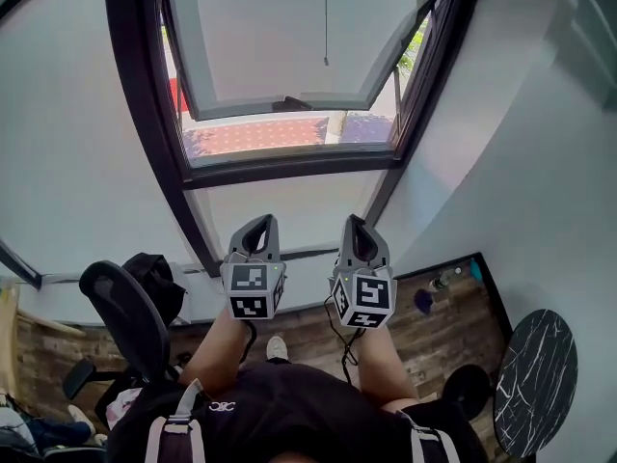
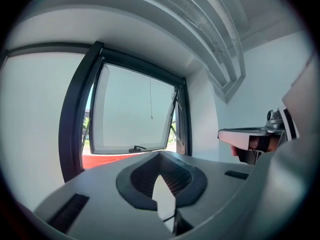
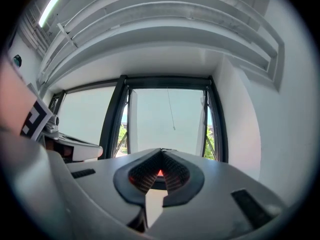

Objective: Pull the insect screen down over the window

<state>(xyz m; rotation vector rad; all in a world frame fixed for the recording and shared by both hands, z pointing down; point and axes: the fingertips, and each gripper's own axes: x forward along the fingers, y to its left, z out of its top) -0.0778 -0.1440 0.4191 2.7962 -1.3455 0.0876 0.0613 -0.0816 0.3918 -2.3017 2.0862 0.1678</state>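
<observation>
Insect screen itself is not showing, probably rolled above the window (image 1: 135, 114). Its pull cord (image 1: 326, 17) is hanging at mid-width from the top edge, looking thin, limp and light, so I'm judging a pinch near its bottom tip best. Left gripper (image 1: 258, 222) and right gripper (image 1: 355, 222) are pointing towards it, fingers closed together, empty, well apart from it.

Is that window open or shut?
Open: the window tilts outward at the bottom, and red paving shows through the gap below it.

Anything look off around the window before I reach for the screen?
Nothing stands out. The window sash is tilted open outward, and the pull cord hangs straight. The left gripper and right gripper are shut, empty.
</observation>
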